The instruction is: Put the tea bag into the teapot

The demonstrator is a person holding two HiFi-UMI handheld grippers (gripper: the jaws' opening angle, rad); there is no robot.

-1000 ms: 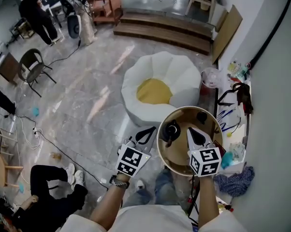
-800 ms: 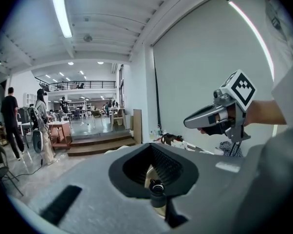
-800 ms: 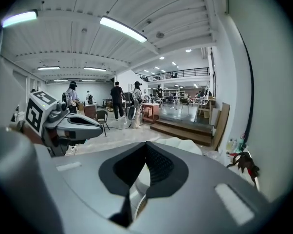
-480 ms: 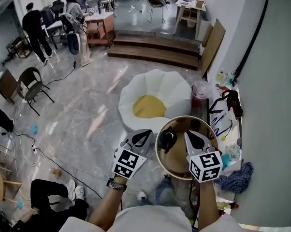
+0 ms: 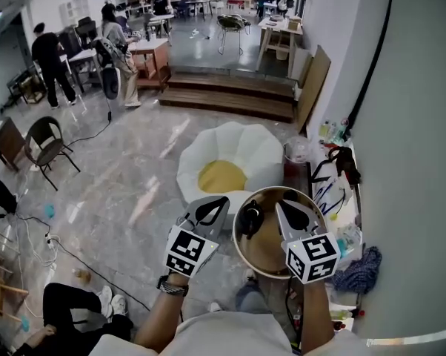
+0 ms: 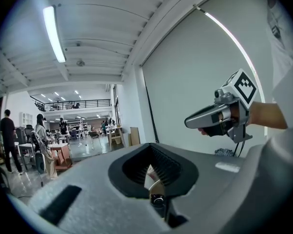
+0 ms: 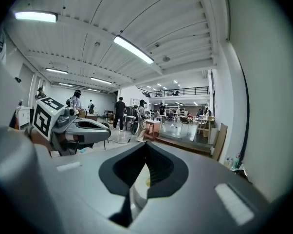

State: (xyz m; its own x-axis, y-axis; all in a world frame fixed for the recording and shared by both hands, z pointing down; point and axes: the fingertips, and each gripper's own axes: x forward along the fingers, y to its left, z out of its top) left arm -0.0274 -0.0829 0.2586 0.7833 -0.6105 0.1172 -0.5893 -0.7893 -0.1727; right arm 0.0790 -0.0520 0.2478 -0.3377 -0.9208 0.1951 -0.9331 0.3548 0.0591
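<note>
A black teapot [image 5: 250, 219] stands at the left on a round wooden table [image 5: 264, 258] just in front of me. My left gripper [image 5: 208, 212] is held left of the table's rim, jaws together with nothing in them. My right gripper [image 5: 291, 212] hovers over the table right of the teapot, also shut and empty. No tea bag shows in any view. Both gripper views point out into the room. The left gripper view has the right gripper [image 6: 190, 122] in it, and the right gripper view has the left gripper [image 7: 107, 130].
A white and yellow bean-bag seat [image 5: 223, 170] lies on the floor beyond the table. A cluttered shelf [image 5: 341, 199] and a blue cloth [image 5: 362, 269] run along the wall at the right. Wooden steps [image 5: 230, 99], a chair [image 5: 44, 143] and several people are farther back.
The head view has tilted up, so more of the room's far end shows. Both grippers stay shut beside the teapot, a little lower left in the picture.
</note>
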